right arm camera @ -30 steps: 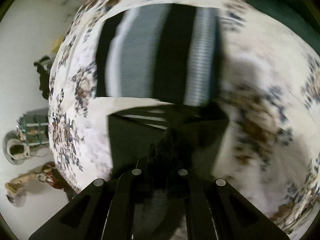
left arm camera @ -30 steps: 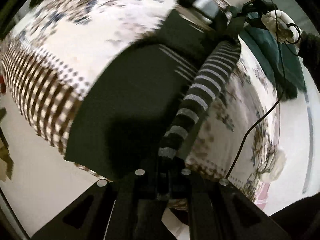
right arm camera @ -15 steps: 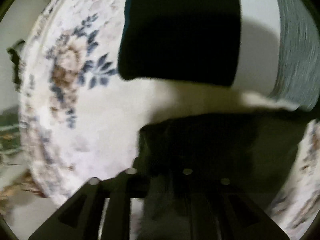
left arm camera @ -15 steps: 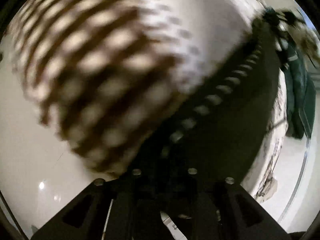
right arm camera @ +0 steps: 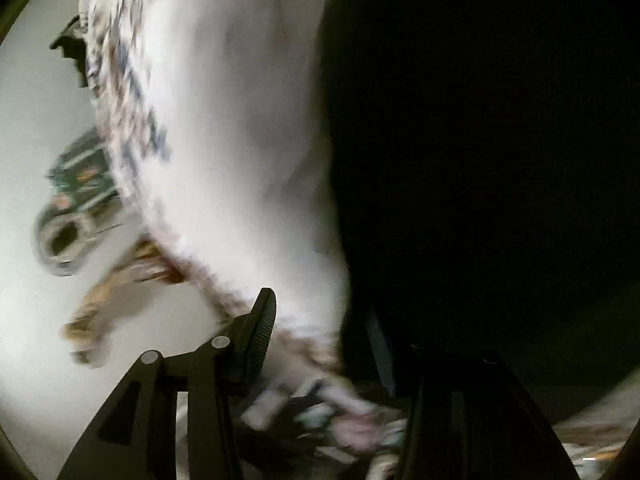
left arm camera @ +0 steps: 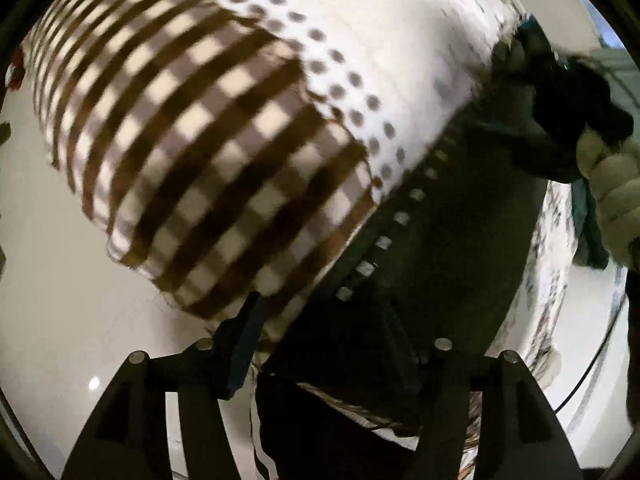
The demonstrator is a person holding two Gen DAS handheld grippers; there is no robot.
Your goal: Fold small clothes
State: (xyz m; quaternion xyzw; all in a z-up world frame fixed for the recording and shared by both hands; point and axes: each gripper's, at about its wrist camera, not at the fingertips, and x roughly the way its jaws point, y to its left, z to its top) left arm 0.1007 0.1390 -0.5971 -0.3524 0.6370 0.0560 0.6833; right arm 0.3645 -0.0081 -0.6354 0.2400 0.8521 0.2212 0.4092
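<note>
A black garment (left arm camera: 460,240) with a striped trim lies on the white tablecloth (left arm camera: 360,20), near its corner. My left gripper (left arm camera: 320,328) is open; its jaws stand wide apart over the garment's near edge. In the right wrist view the same black garment (right arm camera: 480,160) fills the right half of the frame, blurred. My right gripper (right arm camera: 324,324) is open, its left finger (right arm camera: 260,328) over the cloth and its right finger against the dark fabric. The gloved right hand (left arm camera: 608,184) shows at the far end of the garment.
The tablecloth has a brown checked border (left arm camera: 200,160) that hangs over the table edge. A dark green cloth (left arm camera: 588,232) lies beyond the table. On the floor stand a green box and a round object (right arm camera: 68,220). The floor (left arm camera: 60,320) is white.
Both grippers were shut on the black garment's edge and carried it across the table. Now both have opened and let it go, and the garment lies flat.
</note>
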